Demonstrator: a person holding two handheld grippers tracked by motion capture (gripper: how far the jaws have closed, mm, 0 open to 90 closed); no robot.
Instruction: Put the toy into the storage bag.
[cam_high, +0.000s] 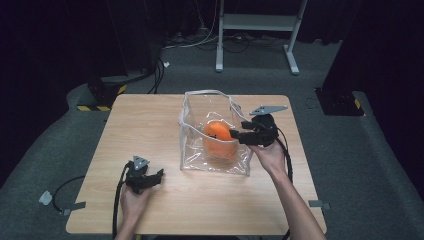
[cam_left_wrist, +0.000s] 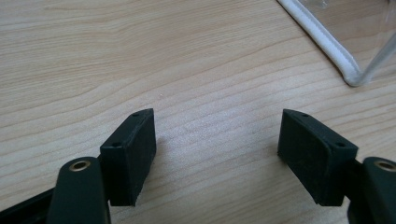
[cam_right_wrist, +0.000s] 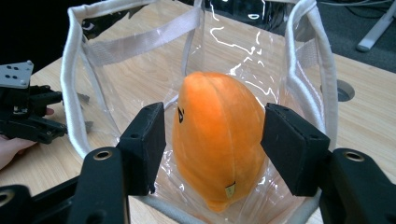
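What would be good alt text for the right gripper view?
An orange plush toy stands in a clear bag on a wooden table, between the right gripper's open black jaws. The left gripper rests beyond the bag at the left.

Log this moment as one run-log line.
right claw: around orange plush toy in clear bag | left claw: open, on table

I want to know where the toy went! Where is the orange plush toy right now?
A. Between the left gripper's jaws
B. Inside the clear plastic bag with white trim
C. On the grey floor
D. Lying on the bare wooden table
B: the orange plush toy sits inside the clear plastic bag with white trim, with the right gripper reaching into the bag, its jaws on either side of the toy.
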